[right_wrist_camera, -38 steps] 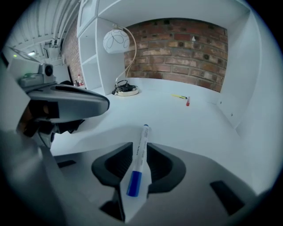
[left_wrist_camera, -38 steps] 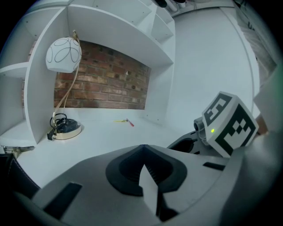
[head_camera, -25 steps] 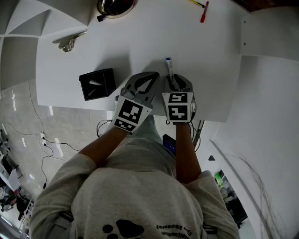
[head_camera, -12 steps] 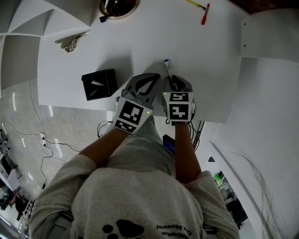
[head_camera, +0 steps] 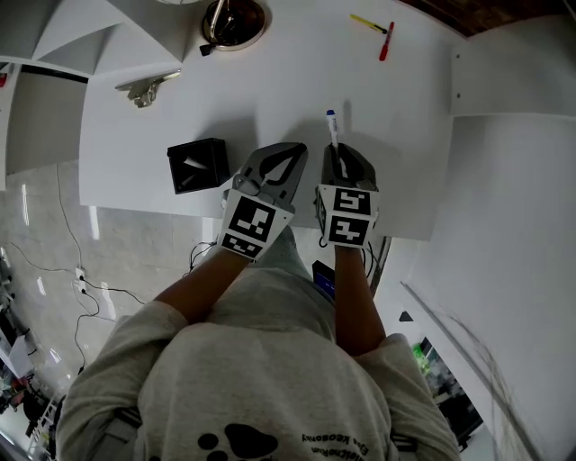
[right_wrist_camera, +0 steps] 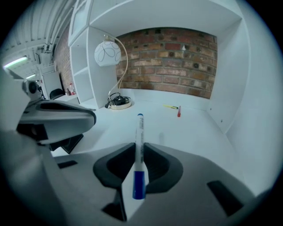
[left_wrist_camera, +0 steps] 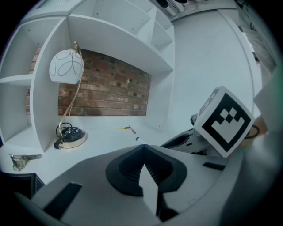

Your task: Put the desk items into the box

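My right gripper (head_camera: 340,155) is shut on a white marker with a blue cap (head_camera: 331,126), held clear of the white desk (head_camera: 270,81). Its jaws have just been closing, with the marker between them. In the right gripper view the marker (right_wrist_camera: 139,150) runs straight out between the pads, blue end nearest the camera. Beside it, my left gripper (head_camera: 288,149) hovers with its fingertips together and nothing in them. The black open box (head_camera: 198,165) sits at the desk's front edge, just left of the left gripper.
A red pen (head_camera: 385,43) and a yellow pen (head_camera: 367,22) lie at the far right of the desk. A lamp base (head_camera: 232,20) with a coiled cord stands at the back, and a metal clip (head_camera: 147,88) lies at the left. White shelf walls flank the desk.
The right gripper has lifted the marker off the desk, tilting its tip upward. Both grippers have risen a little; the left one stays shut and empty.
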Demonstrator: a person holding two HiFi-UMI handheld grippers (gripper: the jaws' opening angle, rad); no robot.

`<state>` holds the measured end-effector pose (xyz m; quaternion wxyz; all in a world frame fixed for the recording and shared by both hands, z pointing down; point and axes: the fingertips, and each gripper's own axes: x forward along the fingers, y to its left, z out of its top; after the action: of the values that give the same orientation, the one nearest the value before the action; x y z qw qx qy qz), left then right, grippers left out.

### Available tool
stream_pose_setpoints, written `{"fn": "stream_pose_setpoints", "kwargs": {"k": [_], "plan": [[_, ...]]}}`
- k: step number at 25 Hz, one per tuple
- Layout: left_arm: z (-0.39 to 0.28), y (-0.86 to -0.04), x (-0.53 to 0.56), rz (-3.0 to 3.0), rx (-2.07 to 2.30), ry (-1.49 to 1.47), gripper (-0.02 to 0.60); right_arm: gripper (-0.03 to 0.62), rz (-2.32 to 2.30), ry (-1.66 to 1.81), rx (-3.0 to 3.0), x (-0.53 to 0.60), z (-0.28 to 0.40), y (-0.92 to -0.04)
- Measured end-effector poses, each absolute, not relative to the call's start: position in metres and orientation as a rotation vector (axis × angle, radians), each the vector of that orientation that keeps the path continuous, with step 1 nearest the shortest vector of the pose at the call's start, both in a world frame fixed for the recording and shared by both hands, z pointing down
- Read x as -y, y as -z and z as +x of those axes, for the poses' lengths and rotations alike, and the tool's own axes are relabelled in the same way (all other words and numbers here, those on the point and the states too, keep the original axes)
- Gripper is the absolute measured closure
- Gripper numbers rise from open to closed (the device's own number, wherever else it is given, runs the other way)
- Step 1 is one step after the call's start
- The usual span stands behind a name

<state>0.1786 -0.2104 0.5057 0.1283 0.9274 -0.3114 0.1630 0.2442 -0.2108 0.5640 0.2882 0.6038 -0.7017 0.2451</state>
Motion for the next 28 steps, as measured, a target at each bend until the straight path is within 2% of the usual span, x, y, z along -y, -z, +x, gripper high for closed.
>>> {"fn": "stream_pose_setpoints", "kwargs": {"k": [15, 28], "plan": [[0.168, -0.435, 0.197, 2.843, 0.94, -0.381, 0.575, 0.517, 1.906, -0.309, 2.048, 0.208, 0.232, -0.453], [0.129, -0.398, 0.192, 2.857, 1.057, -0.321, 0.575, 0.517, 1.927, -0.141, 2.179, 0.203, 0.192, -0.407]]}}
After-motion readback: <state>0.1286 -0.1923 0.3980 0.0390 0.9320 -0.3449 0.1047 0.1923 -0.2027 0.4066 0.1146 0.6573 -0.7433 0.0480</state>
